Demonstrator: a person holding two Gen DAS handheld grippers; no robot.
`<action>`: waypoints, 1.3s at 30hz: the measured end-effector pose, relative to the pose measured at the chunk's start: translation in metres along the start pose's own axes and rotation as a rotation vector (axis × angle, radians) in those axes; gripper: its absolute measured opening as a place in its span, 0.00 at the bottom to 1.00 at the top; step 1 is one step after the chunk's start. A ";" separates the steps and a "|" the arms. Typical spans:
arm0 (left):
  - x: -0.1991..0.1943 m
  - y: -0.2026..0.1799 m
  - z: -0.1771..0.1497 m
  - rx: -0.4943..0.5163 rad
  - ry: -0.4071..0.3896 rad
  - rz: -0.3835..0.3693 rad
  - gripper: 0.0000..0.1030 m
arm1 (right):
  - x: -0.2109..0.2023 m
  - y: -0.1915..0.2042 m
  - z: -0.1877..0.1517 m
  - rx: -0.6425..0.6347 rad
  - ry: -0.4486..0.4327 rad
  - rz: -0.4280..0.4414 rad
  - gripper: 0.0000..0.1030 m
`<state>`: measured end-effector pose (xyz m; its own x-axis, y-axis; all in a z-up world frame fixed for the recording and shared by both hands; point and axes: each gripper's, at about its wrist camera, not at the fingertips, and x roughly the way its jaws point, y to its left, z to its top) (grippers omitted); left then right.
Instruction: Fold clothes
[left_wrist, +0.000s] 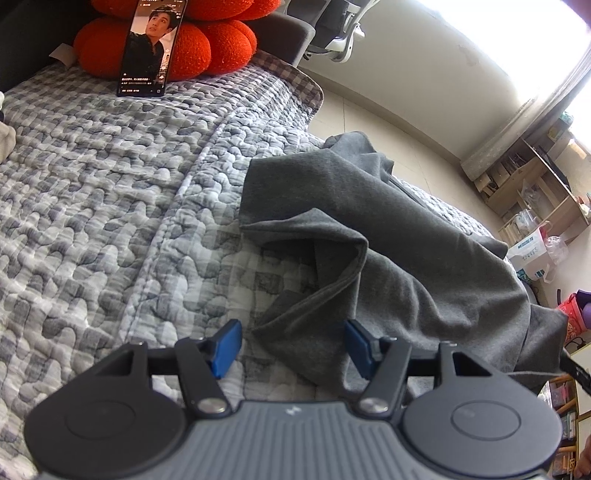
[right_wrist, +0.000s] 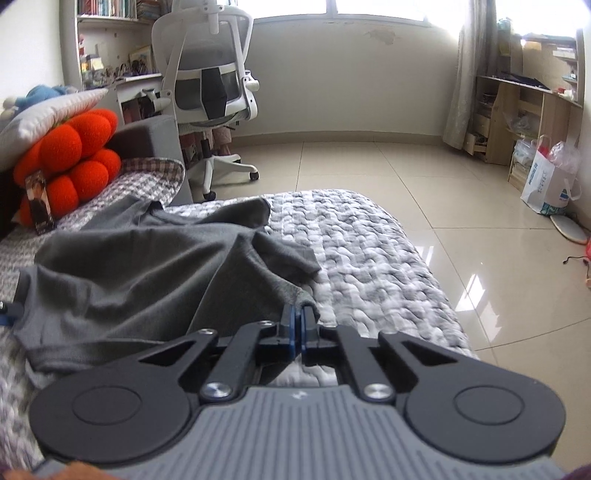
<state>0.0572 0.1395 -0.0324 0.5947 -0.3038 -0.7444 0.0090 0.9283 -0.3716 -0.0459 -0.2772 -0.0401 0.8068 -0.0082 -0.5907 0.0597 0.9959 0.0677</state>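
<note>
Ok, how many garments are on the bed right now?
1: a grey garment, crumpled on the quilt near the bed's edge, one corner pinched in the right gripper. More could lie outside both views.

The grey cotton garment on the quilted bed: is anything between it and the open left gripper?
Nothing visible. The left gripper stands open just above the quilted checked bedcover, with a fold of the grey cotton garment directly ahead of its blue pads. The right gripper is already shut on another edge.
</note>
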 end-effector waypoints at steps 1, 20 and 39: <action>0.000 0.000 0.000 -0.001 -0.001 0.000 0.60 | -0.002 -0.001 -0.002 -0.008 0.008 -0.002 0.03; 0.002 -0.004 0.000 0.020 0.002 -0.001 0.57 | 0.006 -0.014 -0.037 -0.129 0.196 -0.017 0.03; 0.003 -0.014 -0.003 0.190 0.051 -0.040 0.64 | -0.012 -0.012 -0.007 -0.134 -0.031 -0.076 0.52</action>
<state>0.0566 0.1247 -0.0315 0.5493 -0.3473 -0.7601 0.1860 0.9375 -0.2940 -0.0601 -0.2886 -0.0398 0.8209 -0.0845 -0.5648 0.0436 0.9954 -0.0856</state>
